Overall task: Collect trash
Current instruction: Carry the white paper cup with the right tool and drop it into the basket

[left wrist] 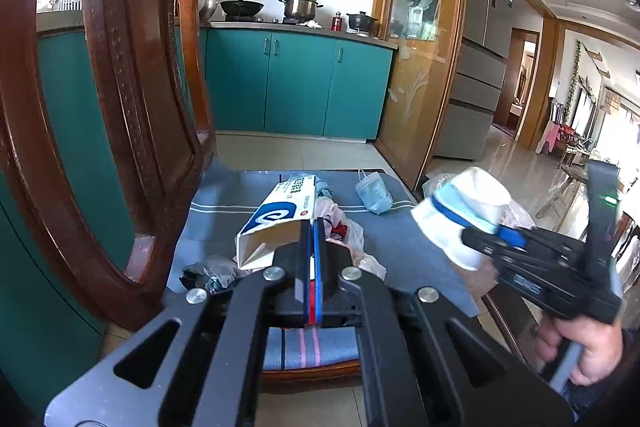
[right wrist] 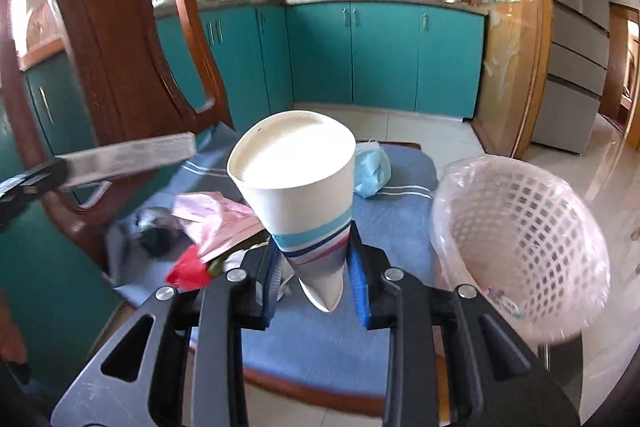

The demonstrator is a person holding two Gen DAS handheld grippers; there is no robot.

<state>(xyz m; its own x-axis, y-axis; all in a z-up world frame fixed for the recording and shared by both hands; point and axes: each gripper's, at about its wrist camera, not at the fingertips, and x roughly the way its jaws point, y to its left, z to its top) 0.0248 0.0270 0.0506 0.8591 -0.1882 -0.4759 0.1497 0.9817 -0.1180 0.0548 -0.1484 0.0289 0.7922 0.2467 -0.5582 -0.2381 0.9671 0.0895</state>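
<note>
Above the blue chair cushion (right wrist: 400, 211), the right gripper (right wrist: 316, 277) grasps a crushed paper cup (right wrist: 296, 183). Left gripper (left wrist: 309, 227) pinches a cardboard box (left wrist: 276, 215). White basket (right wrist: 520, 239) sits right.

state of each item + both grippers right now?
left gripper: shut on carton flap
carton: open-ended, lifted
right gripper: shut on paper cup
paper cup: base crushed flat, mouth open, empty
face mask: crumpled, on cushion
pink bag: crumpled, on cushion
waste basket: bag-lined, tilted in view

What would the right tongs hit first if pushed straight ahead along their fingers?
Holding the cup, the right tongs point down toward the chair's blue cushion. Likely cushion first, near the face mask; depth is unclear.
</note>
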